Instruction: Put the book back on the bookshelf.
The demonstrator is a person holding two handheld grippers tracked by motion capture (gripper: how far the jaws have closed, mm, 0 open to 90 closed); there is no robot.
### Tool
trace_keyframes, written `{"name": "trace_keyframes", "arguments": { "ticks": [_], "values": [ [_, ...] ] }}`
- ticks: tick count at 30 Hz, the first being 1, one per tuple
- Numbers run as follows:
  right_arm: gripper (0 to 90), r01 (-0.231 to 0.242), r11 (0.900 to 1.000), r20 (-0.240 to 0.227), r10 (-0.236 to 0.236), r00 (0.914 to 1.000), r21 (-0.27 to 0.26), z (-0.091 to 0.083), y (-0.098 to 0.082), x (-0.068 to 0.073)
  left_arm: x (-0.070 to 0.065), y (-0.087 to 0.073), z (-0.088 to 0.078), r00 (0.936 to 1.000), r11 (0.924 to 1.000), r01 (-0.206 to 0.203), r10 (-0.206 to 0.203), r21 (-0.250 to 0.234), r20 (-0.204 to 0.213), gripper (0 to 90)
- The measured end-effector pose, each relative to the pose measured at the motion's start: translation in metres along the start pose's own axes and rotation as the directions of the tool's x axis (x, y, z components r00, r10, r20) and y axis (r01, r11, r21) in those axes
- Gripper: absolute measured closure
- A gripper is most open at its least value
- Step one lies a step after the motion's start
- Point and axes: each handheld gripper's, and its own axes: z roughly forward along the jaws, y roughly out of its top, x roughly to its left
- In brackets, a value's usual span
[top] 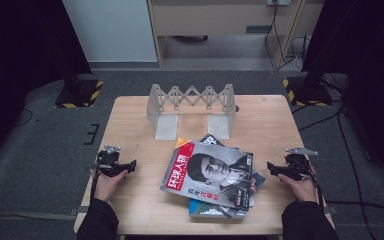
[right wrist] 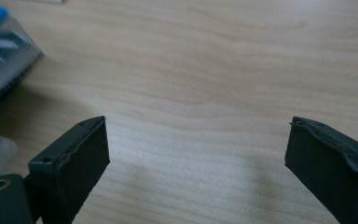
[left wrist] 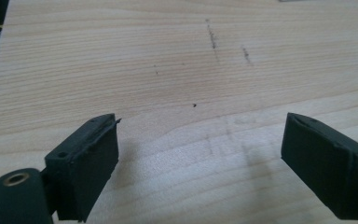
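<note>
A loose stack of magazines [top: 211,175] lies in the middle of the wooden table [top: 270,120], the top one red-titled with a portrait cover. Behind it stands a grey folding rack [top: 191,107] with zigzag bars. My left gripper [top: 132,165] rests near the table's left edge, pointing right toward the stack, jaws open over bare wood [left wrist: 200,140]. My right gripper [top: 270,167] sits by the right edge, pointing left at the stack, jaws open with nothing between them [right wrist: 198,144]. A corner of the magazines [right wrist: 4,60] shows at the left of the right gripper view.
Beyond the table are a grey carpet floor, two stand bases with yellow-black tape [top: 80,92] [top: 305,90], cables [top: 325,120], and a wooden cabinet [top: 220,20] at the back. Bare wood lies on both sides of the stack.
</note>
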Motion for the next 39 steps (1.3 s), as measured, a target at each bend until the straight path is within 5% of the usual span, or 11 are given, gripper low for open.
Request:
{"name": "trace_keyframes", "arguments": {
  "ticks": [5,11,17,25,39],
  "values": [
    [7.7,-0.025,0.999,0.000,0.025,0.9997,-0.027,-0.009,0.008,0.004,-0.010,0.003,-0.014,0.9988,0.9977,0.026,-0.023,-0.063,0.044,15.5],
    [8.6,-0.109,0.992,-0.048,0.106,0.9932,-0.069,-0.023,0.020,0.011,-0.027,0.005,-0.032,0.9946,0.9922,0.004,0.009,-0.125,0.103,16.3],
    [9.4,-0.089,0.988,-0.080,0.080,0.9936,-0.126,-0.039,0.033,0.025,-0.050,0.008,-0.049,0.9860,0.9858,0.011,0.017,-0.167,0.166,18.6],
    [10.1,-0.059,0.985,-0.121,0.040,0.9919,-0.163,-0.052,0.045,0.043,-0.064,0.002,-0.062,0.9734,0.9865,0.009,0.029,-0.164,0.227,22.3],
    [10.2,0.003,0.988,-0.195,-0.034,0.9801,-0.154,-0.053,0.050,0.081,-0.090,-0.008,-0.066,0.9518,0.9920,-0.032,0.067,-0.122,0.299,25.8]
  ]
}}
